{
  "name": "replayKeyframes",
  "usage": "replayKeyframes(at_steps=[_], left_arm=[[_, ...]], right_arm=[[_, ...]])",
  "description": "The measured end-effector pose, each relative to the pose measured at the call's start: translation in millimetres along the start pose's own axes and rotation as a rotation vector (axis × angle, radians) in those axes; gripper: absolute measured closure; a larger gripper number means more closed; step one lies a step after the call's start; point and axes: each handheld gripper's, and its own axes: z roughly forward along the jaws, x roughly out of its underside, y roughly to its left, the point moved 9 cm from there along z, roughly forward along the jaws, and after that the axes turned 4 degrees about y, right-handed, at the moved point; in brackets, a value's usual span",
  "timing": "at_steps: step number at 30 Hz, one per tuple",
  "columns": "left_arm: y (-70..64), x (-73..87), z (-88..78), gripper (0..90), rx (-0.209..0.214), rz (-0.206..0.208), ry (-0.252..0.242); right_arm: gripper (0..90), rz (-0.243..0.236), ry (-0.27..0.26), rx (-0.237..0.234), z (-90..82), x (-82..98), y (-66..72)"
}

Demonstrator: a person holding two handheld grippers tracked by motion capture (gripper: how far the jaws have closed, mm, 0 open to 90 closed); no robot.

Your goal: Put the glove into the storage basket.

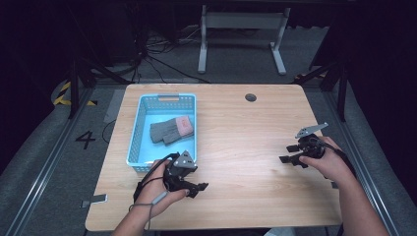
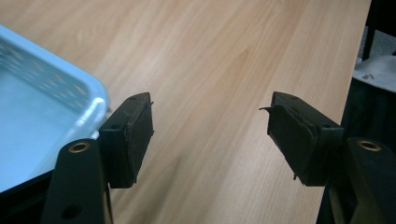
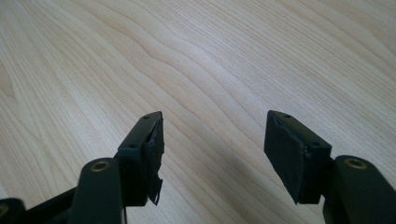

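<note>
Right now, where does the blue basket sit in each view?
High view: blue basket on the table's left half, gloves inside.
Left gripper view: its rounded corner at the left edge, beside the left jaw.
Right gripper view: bare wood.
Shared landmark: the wooden tabletop.

Your blue basket [image 1: 139, 129] sits near the tabletop's left edge, long side running front to back, walls perforated, a slot handle at its far end. Inside it, toward the far right, you have a grey knitted glove [image 1: 171, 130] with a pink cuff lying flat, fingers pointing at the basket's left wall.
</note>
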Motion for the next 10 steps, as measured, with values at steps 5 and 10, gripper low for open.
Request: replayKeyframes(at_steps=[5,10], left_arm=[[-1.8,14.9,11.4,30.6,0.018,0.013,0.057],[-7.3,20.7,15.6,25.4,0.029,0.022,0.041]], right_arm=[[38.2,0.007,-0.003,0.004,-0.1,-1.4,-0.5],[38.1,0.000,-0.001,0.007,4.2,-4.3,-0.4]])
